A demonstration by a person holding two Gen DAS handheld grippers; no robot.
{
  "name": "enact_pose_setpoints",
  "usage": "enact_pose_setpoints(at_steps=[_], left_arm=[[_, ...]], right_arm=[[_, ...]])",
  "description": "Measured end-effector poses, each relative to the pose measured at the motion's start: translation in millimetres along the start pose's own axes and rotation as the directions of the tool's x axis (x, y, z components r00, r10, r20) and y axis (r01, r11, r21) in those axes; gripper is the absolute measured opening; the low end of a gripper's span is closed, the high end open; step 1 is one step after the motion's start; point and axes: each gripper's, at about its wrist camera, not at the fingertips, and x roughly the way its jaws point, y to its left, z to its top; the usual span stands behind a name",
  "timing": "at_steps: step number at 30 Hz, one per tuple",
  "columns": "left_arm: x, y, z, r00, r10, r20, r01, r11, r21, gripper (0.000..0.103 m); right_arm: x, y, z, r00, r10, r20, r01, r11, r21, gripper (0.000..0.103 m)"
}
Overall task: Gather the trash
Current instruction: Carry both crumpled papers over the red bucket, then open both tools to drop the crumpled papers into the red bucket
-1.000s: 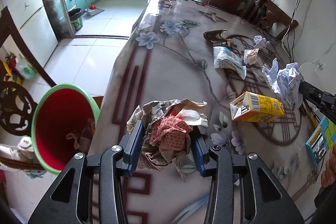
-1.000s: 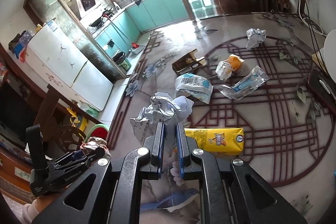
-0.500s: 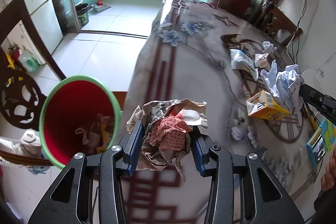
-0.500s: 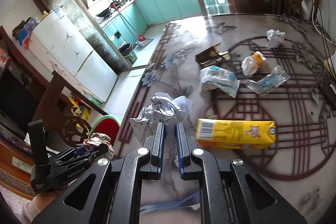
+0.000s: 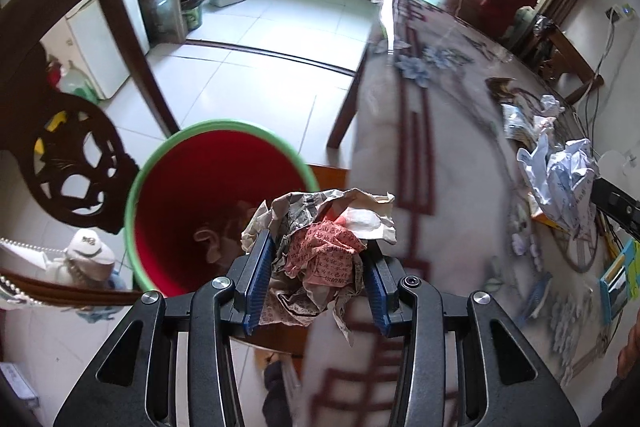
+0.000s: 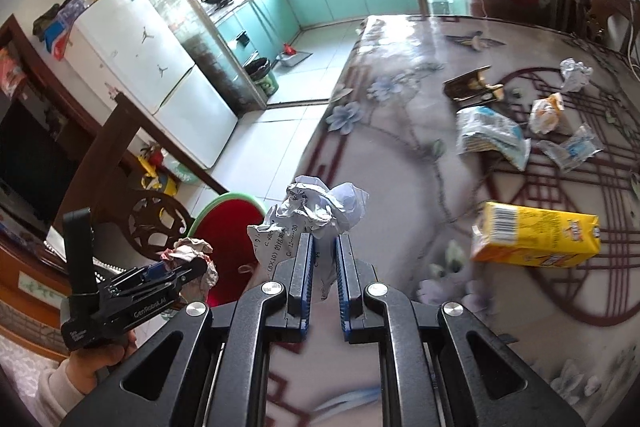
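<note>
1. A red bin with a green rim [image 5: 224, 131] stands on the floor beside the table [image 5: 452, 211].
2. The left gripper [image 5: 316, 273] pinches a wad of printed paper [image 5: 320, 251] at the bin's rim.
3. The right gripper [image 6: 323, 267] is pressed together on a white paper ball [image 6: 320, 207] above the table edge.
4. A yellow carton [image 6: 536, 241] and wrappers [image 6: 492, 137] lie on the table.
</note>
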Motion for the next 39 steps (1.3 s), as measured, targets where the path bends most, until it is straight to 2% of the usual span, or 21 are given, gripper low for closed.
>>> enact_pose_setpoints(at_steps=[17,25,39], left_arm=[[4.2,91.7,12.6,0.999,0.031,-0.02,-0.031,0.999,-0.042,0.04],[12.1,104.7,16.1,0.999,0.032,-0.032,-0.033,0.999,-0.032,0.041],[14.0,105.0,29.4,0.999,0.04,-0.006,-0.04,0.999,0.001,0.041]], right_arm=[[59.4,101.0,9.4,0.999,0.022,-0.043,-0.026,0.996,-0.081,0.009],[79.3,124.8,14.0,0.997,0.024,-0.069,-0.031,0.993,-0.111,0.009],[109.1,139.2,14.1,0.992,0.034,-0.124,-0.051,0.99,-0.133,0.009]])
